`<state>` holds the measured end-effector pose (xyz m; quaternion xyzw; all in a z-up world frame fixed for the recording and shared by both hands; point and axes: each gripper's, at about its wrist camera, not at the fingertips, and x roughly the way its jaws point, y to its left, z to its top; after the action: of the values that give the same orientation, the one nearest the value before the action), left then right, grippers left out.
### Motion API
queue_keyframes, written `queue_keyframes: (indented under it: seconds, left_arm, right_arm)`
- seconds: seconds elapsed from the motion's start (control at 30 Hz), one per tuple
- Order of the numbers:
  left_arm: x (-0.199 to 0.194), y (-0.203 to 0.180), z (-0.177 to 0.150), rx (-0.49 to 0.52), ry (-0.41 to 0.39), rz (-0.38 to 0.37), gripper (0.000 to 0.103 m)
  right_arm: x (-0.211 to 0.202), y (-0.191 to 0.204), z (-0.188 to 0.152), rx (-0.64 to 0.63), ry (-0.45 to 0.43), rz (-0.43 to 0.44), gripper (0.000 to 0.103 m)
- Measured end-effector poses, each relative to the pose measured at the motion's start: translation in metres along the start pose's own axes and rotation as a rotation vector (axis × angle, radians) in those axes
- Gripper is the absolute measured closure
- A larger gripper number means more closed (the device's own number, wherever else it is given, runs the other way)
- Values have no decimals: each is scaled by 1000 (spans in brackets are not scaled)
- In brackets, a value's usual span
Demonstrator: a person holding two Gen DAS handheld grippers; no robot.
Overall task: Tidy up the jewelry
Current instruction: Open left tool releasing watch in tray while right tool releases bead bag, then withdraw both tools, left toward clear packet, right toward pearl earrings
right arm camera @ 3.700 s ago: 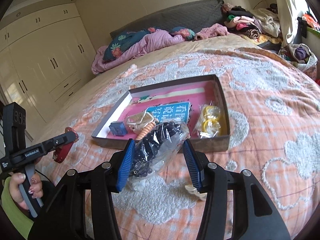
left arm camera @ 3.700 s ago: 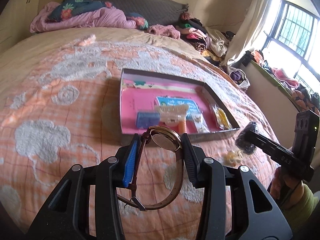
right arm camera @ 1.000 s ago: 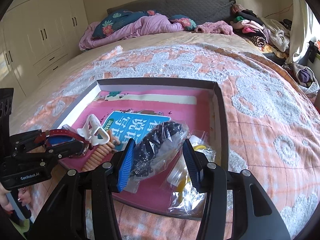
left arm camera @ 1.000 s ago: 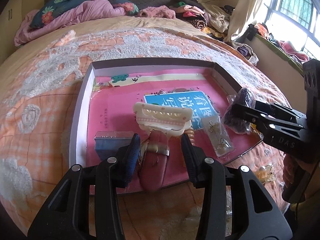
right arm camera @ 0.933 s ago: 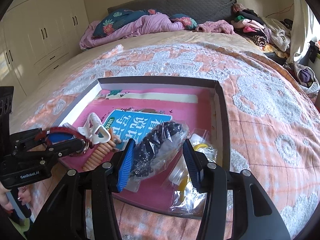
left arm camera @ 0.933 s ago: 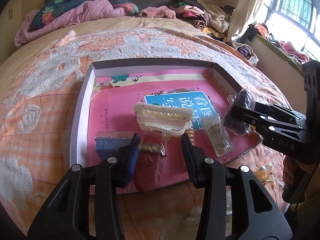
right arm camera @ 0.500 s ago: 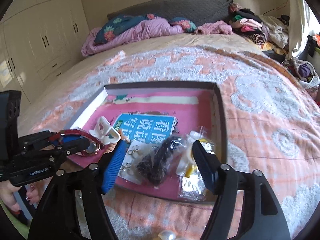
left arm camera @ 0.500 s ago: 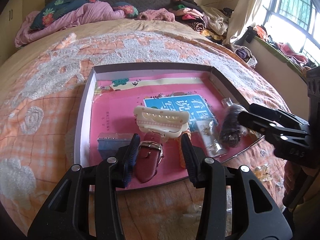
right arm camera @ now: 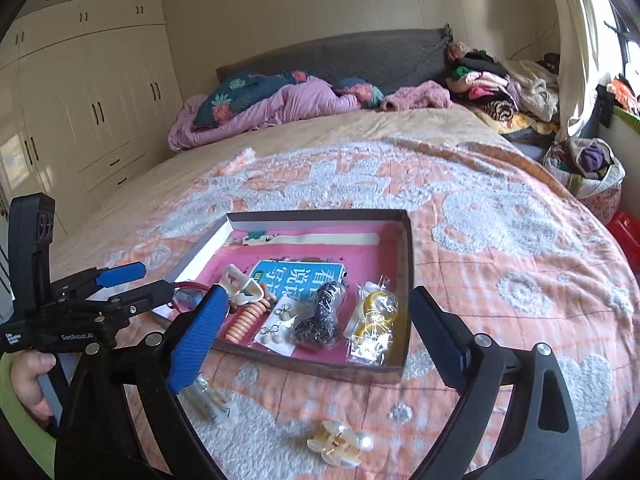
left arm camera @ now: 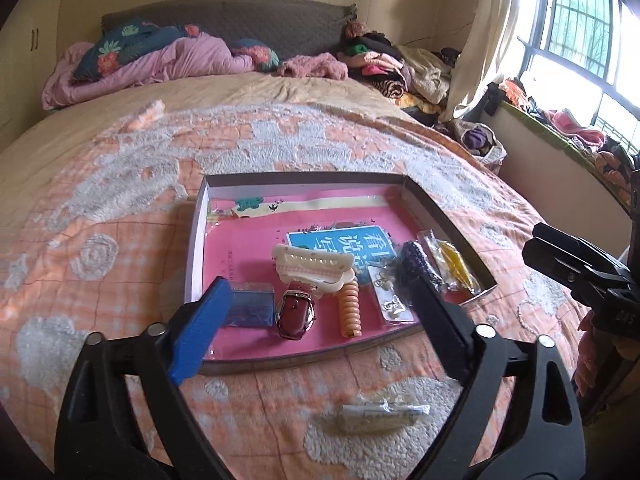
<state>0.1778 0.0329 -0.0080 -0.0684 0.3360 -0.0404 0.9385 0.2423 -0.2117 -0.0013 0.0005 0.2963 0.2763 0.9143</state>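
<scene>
While my left gripper (left arm camera: pixel 320 320) hangs over the near edge of the box (left arm camera: pixel 196 248) at the centre of the left wrist frame, its jaws stand wide apart and hold nothing. Between them, inside the box, lies the red-strapped watch (left arm camera: pixel 295 314), just right of a small blue case (left arm camera: pixel 248 307) and left of an orange spiral hair tie (left arm camera: pixel 350 308). A cream hair claw (left arm camera: pixel 314 266) sits just above the watch, and a bag of dark beads (left arm camera: pixel 418 266) lies further right beside a bag of yellow pieces (left arm camera: pixel 454 266). A small clear packet (left arm camera: pixel 380 416) rests on the orange bedspread (left arm camera: pixel 100 248) at lower centre. My right gripper (left arm camera: pixel 580 264) enters from the right edge.

Through the right wrist view, my right gripper (right arm camera: pixel 316 332) also has its jaws spread open and empty, low in the frame in front of the box (right arm camera: pixel 406 264). The bag of dark beads (right arm camera: pixel 322 316) lies in the box's near part, next to a card of earrings (right arm camera: pixel 276 324) and the bag of yellow pieces (right arm camera: pixel 374 324). A pearl hair clip (right arm camera: pixel 340 442) lies on the bedspread (right arm camera: pixel 500 240) at bottom centre. My left gripper (right arm camera: pixel 128 280) shows at middle left, jaws parted.
</scene>
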Motion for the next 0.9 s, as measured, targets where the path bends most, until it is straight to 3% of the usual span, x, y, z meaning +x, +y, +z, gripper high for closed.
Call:
queue_keyframes:
  seconds: [0.2,0.9]
  left_arm:
    - [-13,-8,-6,19,-8,10,10]
    - [-12,-23,-44,50,88,21,10]
  right_arm:
    - [-17,2,-6,-16,-13,-20,10]
    - [-27,-22,-58,13,107,-70,10]
